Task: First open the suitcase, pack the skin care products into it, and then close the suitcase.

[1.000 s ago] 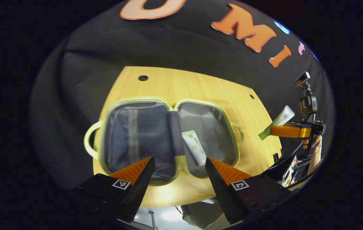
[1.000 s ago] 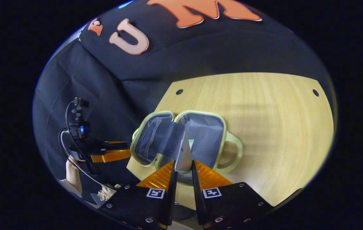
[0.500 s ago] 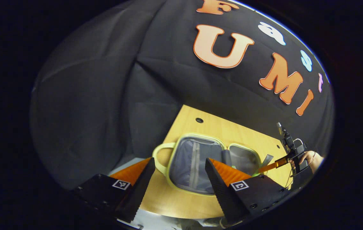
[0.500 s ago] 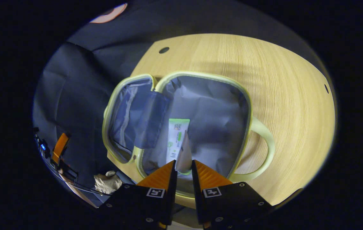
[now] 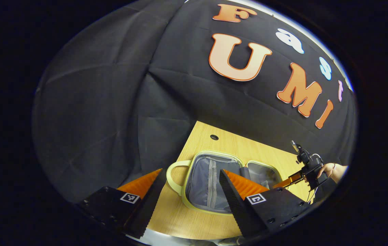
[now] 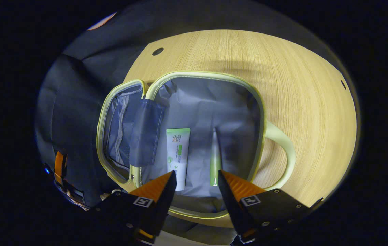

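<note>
On the wooden table (image 6: 292,78) the suitcase (image 6: 211,78) lies wide open, its two halves flat side by side. It is small, with a pale yellow-green rim, a loop handle (image 6: 281,150) on each outer side, and soft grey cloth inside. A dark cloth flap (image 6: 144,131) hangs over the middle where the halves join.

In the right gripper view, two skin care tubes lie in the bigger-looking half, near the table's front edge. The white tube (image 6: 177,153) has green marks and lies flat. The thin green tube (image 6: 215,157) lies just beside it, a little apart. Both run the same way, their long sides pointing from the gripper toward the far rim.

The right gripper (image 6: 194,181) hangs over the near rim with its fingers apart, holding nothing. The left gripper (image 5: 191,179) is off by the table's side edge, near the other half (image 5: 211,179) with its zip pocket; its fingers are apart too. In that view a hand (image 5: 328,169) holds the other gripper across the suitcase.
</note>
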Tool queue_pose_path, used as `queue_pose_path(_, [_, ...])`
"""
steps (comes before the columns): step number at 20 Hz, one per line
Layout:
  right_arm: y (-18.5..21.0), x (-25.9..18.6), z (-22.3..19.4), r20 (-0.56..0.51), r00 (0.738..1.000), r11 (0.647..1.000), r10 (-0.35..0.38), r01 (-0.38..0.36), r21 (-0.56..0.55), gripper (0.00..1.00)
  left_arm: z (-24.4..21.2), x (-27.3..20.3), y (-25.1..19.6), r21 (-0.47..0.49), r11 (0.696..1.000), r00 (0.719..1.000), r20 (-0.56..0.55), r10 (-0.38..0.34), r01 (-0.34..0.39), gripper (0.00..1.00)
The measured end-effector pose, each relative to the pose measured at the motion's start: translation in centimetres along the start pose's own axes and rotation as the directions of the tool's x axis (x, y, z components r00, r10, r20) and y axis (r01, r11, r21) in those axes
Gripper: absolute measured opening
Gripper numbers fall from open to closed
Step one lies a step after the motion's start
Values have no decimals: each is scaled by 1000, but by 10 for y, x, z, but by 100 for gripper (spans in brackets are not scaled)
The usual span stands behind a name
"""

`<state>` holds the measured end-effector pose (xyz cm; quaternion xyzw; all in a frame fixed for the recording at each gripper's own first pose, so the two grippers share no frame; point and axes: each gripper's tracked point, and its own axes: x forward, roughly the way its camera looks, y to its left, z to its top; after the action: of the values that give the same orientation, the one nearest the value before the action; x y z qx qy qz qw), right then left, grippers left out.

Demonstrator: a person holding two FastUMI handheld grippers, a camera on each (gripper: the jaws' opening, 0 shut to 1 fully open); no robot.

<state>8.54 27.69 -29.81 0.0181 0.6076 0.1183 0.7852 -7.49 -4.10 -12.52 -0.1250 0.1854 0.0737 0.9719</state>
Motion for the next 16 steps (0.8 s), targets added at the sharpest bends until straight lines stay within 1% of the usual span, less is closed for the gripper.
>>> queue_pose_path(2, [1, -10, 7, 76, 997, 1000, 7, -5, -16, 94, -8, 25, 8, -36, 999, 1000, -14, 11, -11, 97])
queue_pose_path(3, [4, -16, 11, 126, 992, 1000, 20, -17, -27, 95, -11, 38, 16, -60, 998, 1000, -18, 15, -16, 97])
queue_pose_path(4, [6, -22, 16, 175, 984, 999, 37, -31, -38, 96, -13, 50, 23, -84, 996, 1000, -16, 16, -17, 97])
queue_pose_path(6, [7, -30, 20, 252, 967, 998, 45, -33, -53, 96, -16, 67, 41, -132, 991, 1000, 0, 11, -11, 97])
queue_pose_path(7, [10, -34, 19, 277, 959, 997, 59, -44, -60, 96, -21, 77, 51, -179, 984, 1000, -6, 2, -3, 97])
queue_pose_path(9, [19, -47, 16, 320, 942, 994, 103, -85, -71, 96, -29, 94, 61, -277, 960, 999, -21, -40, 32, 98])
queue_pose_path(11, [24, -59, 16, 368, 919, 990, 139, -121, -74, 96, -37, 115, 68, -372, 926, 996, -37, -78, 59, 97])
queue_pose_path(12, [25, -65, 15, 386, 909, 988, 154, -138, -68, 96, -42, 127, 72, -404, 913, 995, -48, -90, 63, 97])
queue_pose_path(14, [27, -78, 15, 419, 889, 982, 186, -183, -47, 96, -55, 151, 79, -440, 896, 993, -73, -98, 56, 98])
queue_pose_path(16, [21, -93, 22, 473, 860, 979, 190, -203, -24, 95, -71, 172, 78, -473, 879, 987, -108, -118, 54, 97])
